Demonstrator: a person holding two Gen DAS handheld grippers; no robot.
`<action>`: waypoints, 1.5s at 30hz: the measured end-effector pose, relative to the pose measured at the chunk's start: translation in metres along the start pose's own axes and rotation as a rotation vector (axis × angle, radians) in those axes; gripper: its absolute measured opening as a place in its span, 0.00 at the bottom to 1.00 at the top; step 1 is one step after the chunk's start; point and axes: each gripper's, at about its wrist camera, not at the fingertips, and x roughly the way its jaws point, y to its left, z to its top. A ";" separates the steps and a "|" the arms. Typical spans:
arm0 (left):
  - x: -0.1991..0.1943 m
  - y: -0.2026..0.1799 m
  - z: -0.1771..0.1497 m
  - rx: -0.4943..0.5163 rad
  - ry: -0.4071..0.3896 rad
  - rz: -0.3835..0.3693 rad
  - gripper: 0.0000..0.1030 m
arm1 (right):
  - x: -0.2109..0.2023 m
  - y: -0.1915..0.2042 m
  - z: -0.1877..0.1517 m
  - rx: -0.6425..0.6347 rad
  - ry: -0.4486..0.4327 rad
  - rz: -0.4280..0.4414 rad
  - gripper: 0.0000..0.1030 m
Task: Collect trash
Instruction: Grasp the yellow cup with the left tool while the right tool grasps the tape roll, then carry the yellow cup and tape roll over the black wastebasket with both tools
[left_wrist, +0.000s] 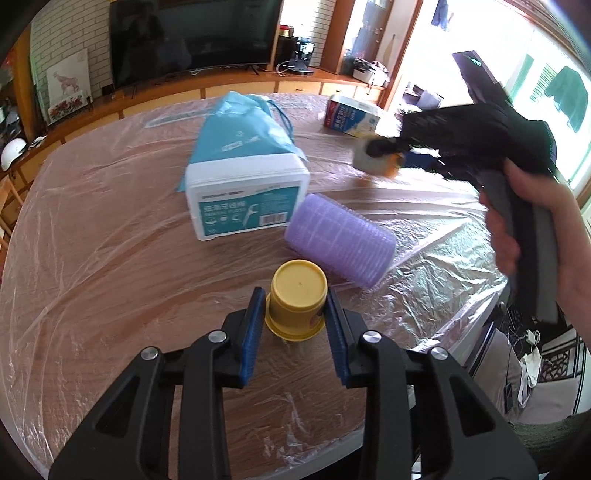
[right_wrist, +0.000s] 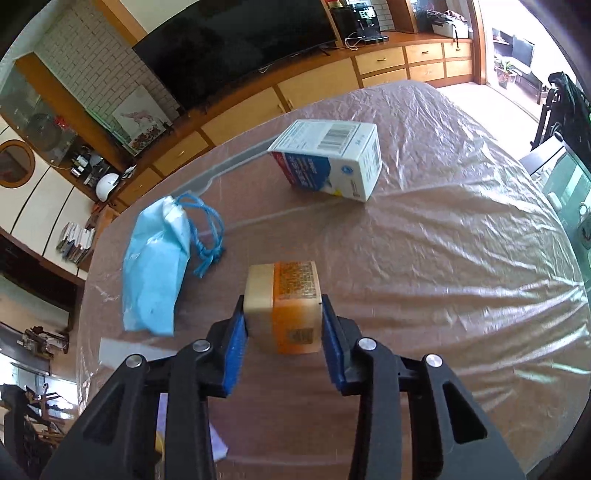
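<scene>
- Left gripper (left_wrist: 295, 314) clamped on yellow cup (left_wrist: 297, 299); cup upside down, rim on the table (left_wrist: 110, 229), blue pads (left_wrist: 253, 332) pressing both sides.
- Right gripper (right_wrist: 282, 328) clamped on orange-labelled bottle (right_wrist: 291, 306); bottle lying sideways between the pads, pale cap end to the left in the right wrist view.
- From the left wrist view: right gripper (left_wrist: 380, 147) blurred, bottle (left_wrist: 376, 160) at its tip, just above or on the table, can't tell which; person's hand (left_wrist: 532, 218) on the grip handle.
- Purple hair roller (left_wrist: 340, 240) lying on its side just beyond the cup, touching or nearly touching the white floss-pick box (left_wrist: 247, 195).
- Blue drawstring bag (left_wrist: 240, 129) behind the box, leaning against it; same bag (right_wrist: 159, 266) left of the bottle in the right wrist view.
- Milk carton (right_wrist: 328, 158) tipped on its side at the far end of the table, well apart from both grippers.
- Table under crinkled clear plastic sheet (right_wrist: 461, 258).
</scene>
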 end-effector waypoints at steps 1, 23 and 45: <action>-0.001 0.001 0.000 -0.003 -0.001 0.003 0.33 | -0.003 0.000 -0.001 -0.005 0.005 0.005 0.35; -0.013 0.011 -0.013 -0.064 -0.008 0.060 0.33 | -0.020 0.009 -0.068 -0.140 0.024 -0.016 0.38; -0.027 0.012 -0.020 -0.083 -0.021 0.062 0.33 | -0.063 -0.002 -0.086 -0.068 0.033 0.131 0.34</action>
